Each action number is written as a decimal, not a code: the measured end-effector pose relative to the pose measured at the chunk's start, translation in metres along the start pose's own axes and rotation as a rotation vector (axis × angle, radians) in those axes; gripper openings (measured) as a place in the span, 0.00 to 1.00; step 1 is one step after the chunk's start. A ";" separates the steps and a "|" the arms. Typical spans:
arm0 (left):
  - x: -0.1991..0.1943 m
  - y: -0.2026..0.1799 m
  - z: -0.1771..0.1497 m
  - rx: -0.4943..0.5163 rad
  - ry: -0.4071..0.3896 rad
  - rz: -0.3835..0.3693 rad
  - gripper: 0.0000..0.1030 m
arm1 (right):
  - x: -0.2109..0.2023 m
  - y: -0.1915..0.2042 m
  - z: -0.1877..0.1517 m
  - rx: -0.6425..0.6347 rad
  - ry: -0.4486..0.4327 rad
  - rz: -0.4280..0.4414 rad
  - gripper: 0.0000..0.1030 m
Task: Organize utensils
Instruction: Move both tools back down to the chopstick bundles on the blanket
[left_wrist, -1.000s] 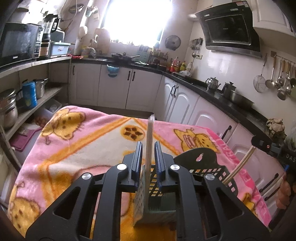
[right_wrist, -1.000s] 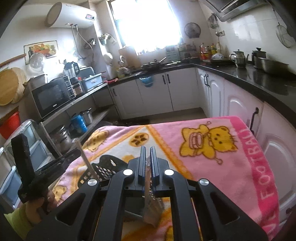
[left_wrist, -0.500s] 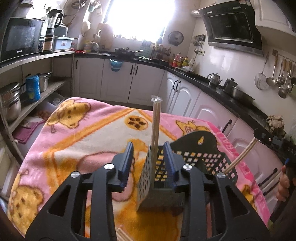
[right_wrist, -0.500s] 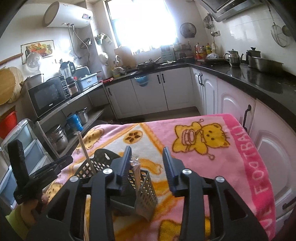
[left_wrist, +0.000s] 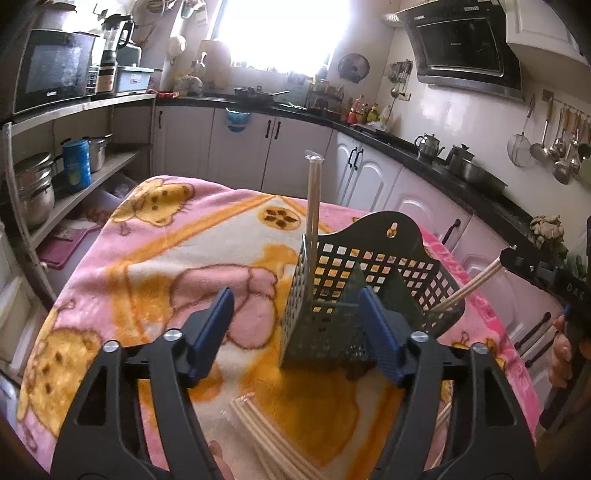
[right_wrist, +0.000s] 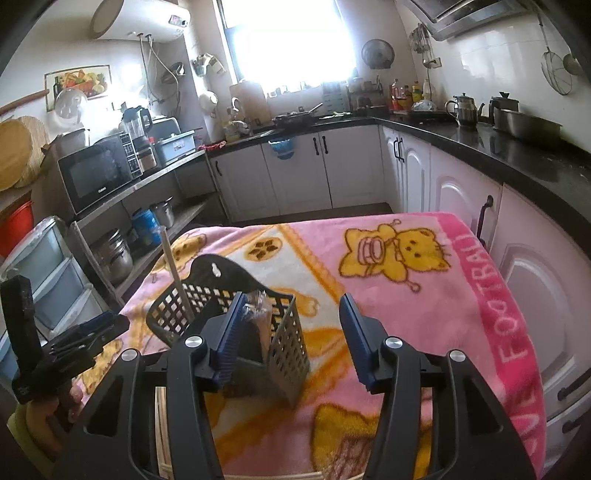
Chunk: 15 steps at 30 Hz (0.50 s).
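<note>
Chopsticks (left_wrist: 313, 206) in a clear wrapper stand nearly upright in the left compartment of a black perforated utensil holder (left_wrist: 373, 280), which sits on a pink cartoon blanket (left_wrist: 177, 251) covering the desk. From the right wrist view the same wrapped pair (right_wrist: 176, 273) leans against the holder's (right_wrist: 221, 291) far left wall, and a second wrapped bundle (right_wrist: 258, 306) pokes up from the nearer compartment. More loose chopsticks (left_wrist: 273, 439) lie flat on the blanket at the near edge, just under the left claw (left_wrist: 299, 332).

Left claw's jaws are opening, spread wide to either side of the holder's near corner, pads touching nothing. Right claw (right_wrist: 291, 332) is opening too; its left pad sits just beside the nearer bundle without pressing it, and nothing is gripped.

Bare blanket stretches left and beyond the holder to the desk's far edge. On the right the blanket (right_wrist: 461, 295) is clear out to its pink lettered border, with white cabinets (right_wrist: 461, 177) near that edge.
</note>
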<state>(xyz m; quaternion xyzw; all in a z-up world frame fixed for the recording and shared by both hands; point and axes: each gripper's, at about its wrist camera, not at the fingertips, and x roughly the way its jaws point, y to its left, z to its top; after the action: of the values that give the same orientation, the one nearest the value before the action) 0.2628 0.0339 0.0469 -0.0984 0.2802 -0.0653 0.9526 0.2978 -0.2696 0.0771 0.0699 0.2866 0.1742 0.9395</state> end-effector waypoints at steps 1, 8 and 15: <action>-0.002 0.000 -0.001 -0.003 -0.001 0.000 0.66 | -0.001 0.001 -0.002 -0.006 0.003 -0.002 0.49; -0.016 0.002 -0.011 -0.005 -0.008 -0.002 0.78 | -0.009 0.010 -0.014 -0.030 0.015 -0.001 0.53; -0.025 0.003 -0.026 -0.010 0.006 0.001 0.84 | -0.017 0.018 -0.033 -0.047 0.033 0.002 0.57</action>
<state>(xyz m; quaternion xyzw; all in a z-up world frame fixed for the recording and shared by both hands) 0.2277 0.0377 0.0382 -0.1030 0.2833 -0.0635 0.9514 0.2608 -0.2587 0.0631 0.0453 0.2979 0.1829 0.9358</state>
